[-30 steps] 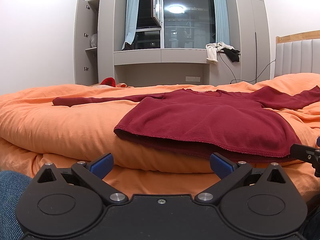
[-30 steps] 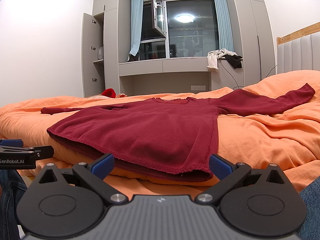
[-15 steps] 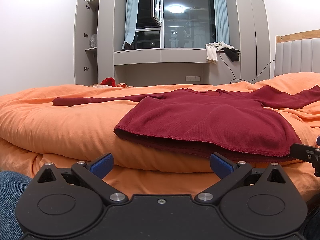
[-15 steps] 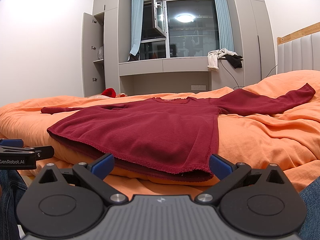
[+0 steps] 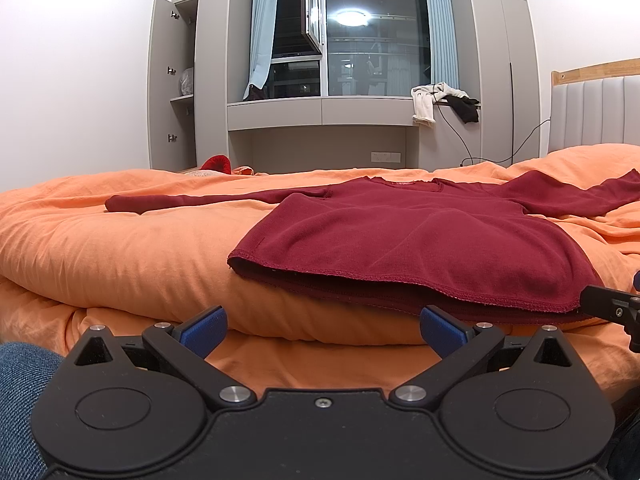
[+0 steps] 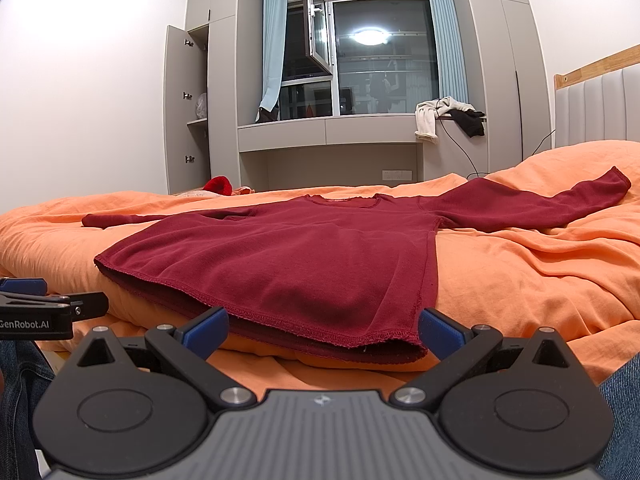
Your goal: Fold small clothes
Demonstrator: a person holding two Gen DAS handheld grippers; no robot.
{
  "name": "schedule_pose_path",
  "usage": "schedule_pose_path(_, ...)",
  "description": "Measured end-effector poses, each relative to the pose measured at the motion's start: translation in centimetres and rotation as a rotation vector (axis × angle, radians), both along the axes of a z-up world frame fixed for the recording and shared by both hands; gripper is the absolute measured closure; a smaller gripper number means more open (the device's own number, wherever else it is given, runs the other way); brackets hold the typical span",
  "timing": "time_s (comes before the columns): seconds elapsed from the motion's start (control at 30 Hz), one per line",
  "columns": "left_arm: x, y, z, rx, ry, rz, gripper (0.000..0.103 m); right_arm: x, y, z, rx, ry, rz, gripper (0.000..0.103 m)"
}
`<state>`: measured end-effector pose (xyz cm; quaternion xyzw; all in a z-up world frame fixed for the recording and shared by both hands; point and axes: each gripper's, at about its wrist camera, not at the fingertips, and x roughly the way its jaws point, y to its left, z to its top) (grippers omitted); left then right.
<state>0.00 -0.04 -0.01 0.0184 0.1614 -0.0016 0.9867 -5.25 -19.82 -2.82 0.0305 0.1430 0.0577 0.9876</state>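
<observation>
A dark red long-sleeved shirt [image 5: 400,240] [image 6: 304,256] lies flat on the orange bed cover [image 5: 100,248] [image 6: 520,280], both sleeves spread sideways, hem towards me. My left gripper [image 5: 322,326] is open, low at the bed's near edge, just short of the hem's left half, touching nothing. In the right wrist view my right gripper [image 6: 322,326] is open too, its fingers straddling the hem's right corner without closing on it. Each gripper shows at the edge of the other's view, the left gripper [image 6: 44,308] and the right gripper [image 5: 612,308].
Blue denim legs [image 5: 20,392] [image 6: 624,400] sit on either side of the grippers. A padded headboard [image 5: 592,112] stands at right. Beyond the bed are a window ledge with draped clothes [image 5: 440,100], an open cupboard [image 5: 172,88] and a red item [image 5: 218,164].
</observation>
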Motion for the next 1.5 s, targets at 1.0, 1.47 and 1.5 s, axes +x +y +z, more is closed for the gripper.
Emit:
schedule_pose_path(1.0,0.1,0.0,0.0,0.006,0.005,0.000,0.001,-0.5,-0.2,0.2,0.012,0.002,-0.010,0.000)
schedule_pose_path(1.47,0.9,-0.5,-0.5,0.032,0.045,-0.025,0.001,0.8,-0.3,0.1,0.014,0.079,-0.048,0.000)
schedule_pose_path(1.5,0.9,-0.5,-0.5,0.034,0.047,-0.028,0.001,1.1,-0.2,0.1,0.010,0.094,-0.060,0.000)
